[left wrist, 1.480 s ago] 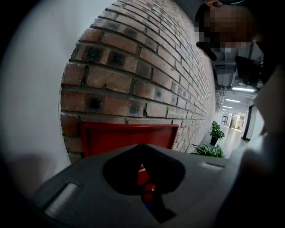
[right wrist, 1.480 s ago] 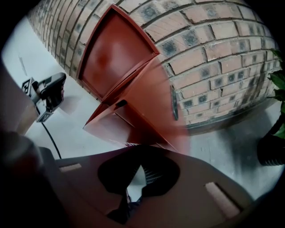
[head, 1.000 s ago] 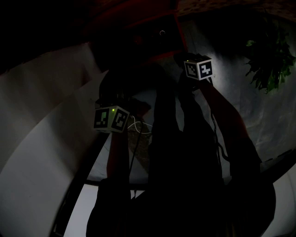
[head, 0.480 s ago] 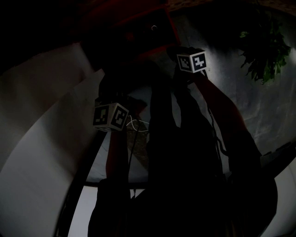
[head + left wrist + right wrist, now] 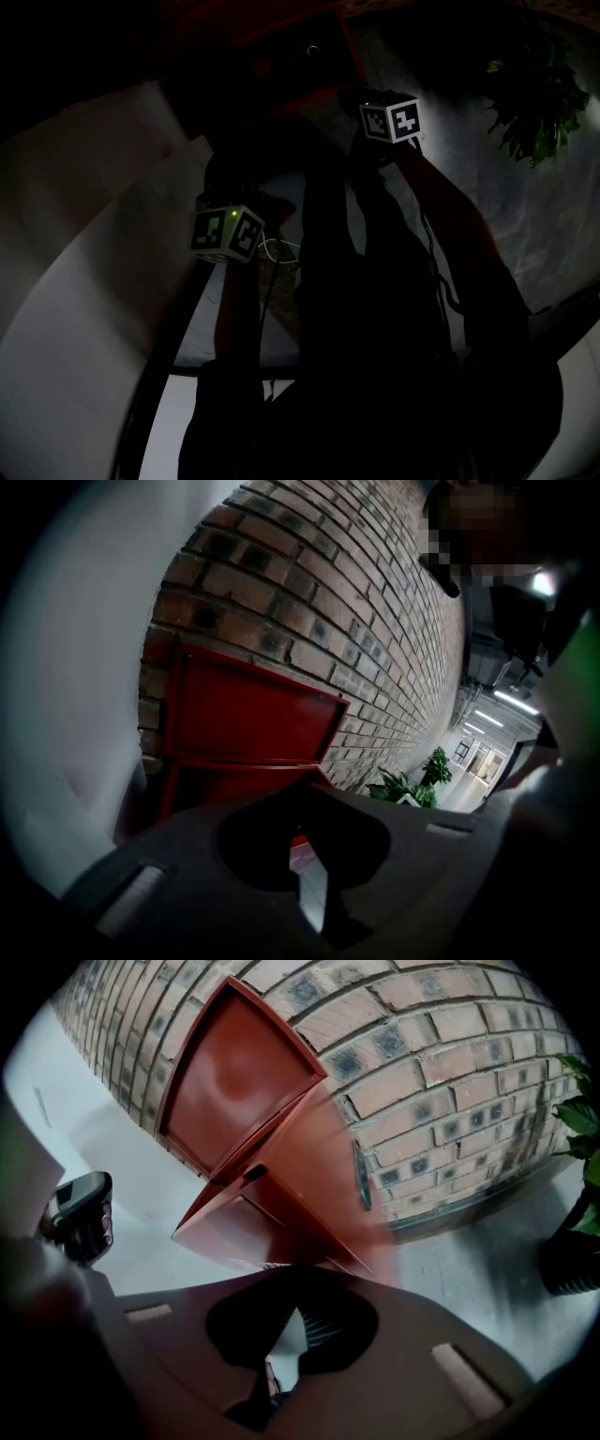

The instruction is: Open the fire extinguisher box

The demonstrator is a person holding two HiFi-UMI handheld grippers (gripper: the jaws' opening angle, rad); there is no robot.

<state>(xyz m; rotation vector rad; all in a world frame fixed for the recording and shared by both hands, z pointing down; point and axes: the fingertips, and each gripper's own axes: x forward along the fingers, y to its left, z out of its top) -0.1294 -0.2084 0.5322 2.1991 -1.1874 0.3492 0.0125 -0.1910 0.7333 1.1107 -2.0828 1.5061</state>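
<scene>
Right gripper nudged forward, open box ahead

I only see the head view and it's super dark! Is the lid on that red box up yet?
Observer: Yes. The left gripper view shows the red box with its top lid raised, against a brick wall.
Operator: Is my right gripper holding anything?
Observer: No. In its own view the right gripper has its fingers together, with nothing between them.
Operator: And the left one?
Observer: The left gripper looks the same: fingers together, nothing held.
</scene>
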